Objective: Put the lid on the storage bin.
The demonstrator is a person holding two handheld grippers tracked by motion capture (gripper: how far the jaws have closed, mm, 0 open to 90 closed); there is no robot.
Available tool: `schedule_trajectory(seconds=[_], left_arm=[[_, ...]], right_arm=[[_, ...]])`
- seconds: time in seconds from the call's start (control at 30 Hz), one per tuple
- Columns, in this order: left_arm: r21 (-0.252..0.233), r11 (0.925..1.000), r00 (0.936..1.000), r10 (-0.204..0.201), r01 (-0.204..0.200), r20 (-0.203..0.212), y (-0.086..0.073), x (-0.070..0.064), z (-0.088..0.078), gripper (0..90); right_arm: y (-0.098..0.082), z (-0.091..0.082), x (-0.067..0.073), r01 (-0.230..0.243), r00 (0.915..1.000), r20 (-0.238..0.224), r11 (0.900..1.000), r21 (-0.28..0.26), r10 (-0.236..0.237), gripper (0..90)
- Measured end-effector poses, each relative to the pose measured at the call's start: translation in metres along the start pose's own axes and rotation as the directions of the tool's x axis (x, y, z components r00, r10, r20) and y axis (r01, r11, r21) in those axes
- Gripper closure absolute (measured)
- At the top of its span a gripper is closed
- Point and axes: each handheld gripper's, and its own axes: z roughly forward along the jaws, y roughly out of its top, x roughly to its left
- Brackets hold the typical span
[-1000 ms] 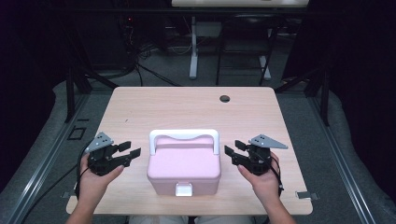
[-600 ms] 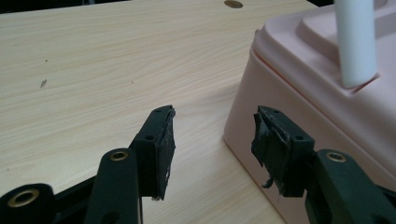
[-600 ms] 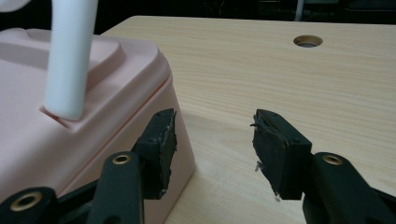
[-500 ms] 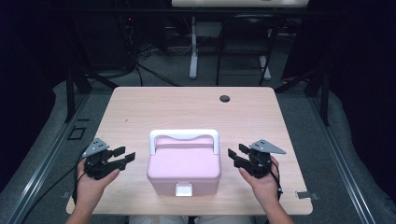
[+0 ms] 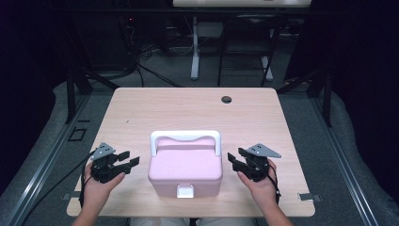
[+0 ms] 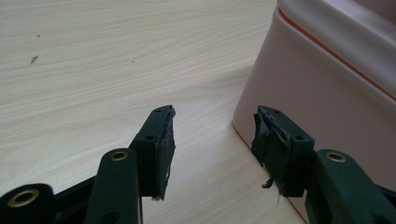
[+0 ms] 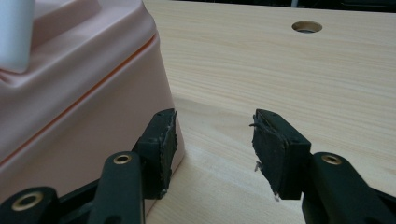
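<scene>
1. Left hand (image 5: 96, 188) rests low at the table's (image 5: 188, 108) near edge, its left gripper (image 5: 128, 159) aimed at the pink box's (image 5: 186, 169) left side.
2. Right hand (image 5: 261, 184) mirrors it, with the right gripper (image 5: 235, 157) aimed at the box's right side.
3. Both sets of jaws gape, released, holding nothing; in the gripper views each inner pad sits just beside the box wall, contact unclear.
4. Box stands at the table's near centre, lid on, white handle (image 5: 186, 137) at its far edge.

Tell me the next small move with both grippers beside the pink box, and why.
Probably bring the left gripper and right gripper inward onto the pink box: both flank its sides, open and empty, and its white handle is untouched.
</scene>
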Motion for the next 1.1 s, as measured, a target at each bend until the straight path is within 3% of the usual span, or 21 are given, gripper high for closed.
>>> schedule_trajectory(seconds=[0.3,0.63,1.1], left_arm=[[0.020,0.9998,0.9999,0.006,-0.006,0.009,-0.004,-0.003,0.007,47.4],[0.041,0.9982,0.9991,0.043,-0.043,0.003,-0.008,-0.004,0.013,46.7],[0.057,0.9896,0.9911,0.133,-0.132,-0.003,-0.012,-0.011,0.024,42.4]], right_arm=[[-0.007,0.007,-0.001,-0.030,0.9995,-0.012,0.999,0.033,0.031,49.0],[-0.012,0.012,-0.002,-0.016,0.9999,0.006,0.997,0.075,0.015,48.4],[-0.016,0.015,-0.002,0.016,0.9988,0.045,0.996,0.091,-0.020,48.1]])
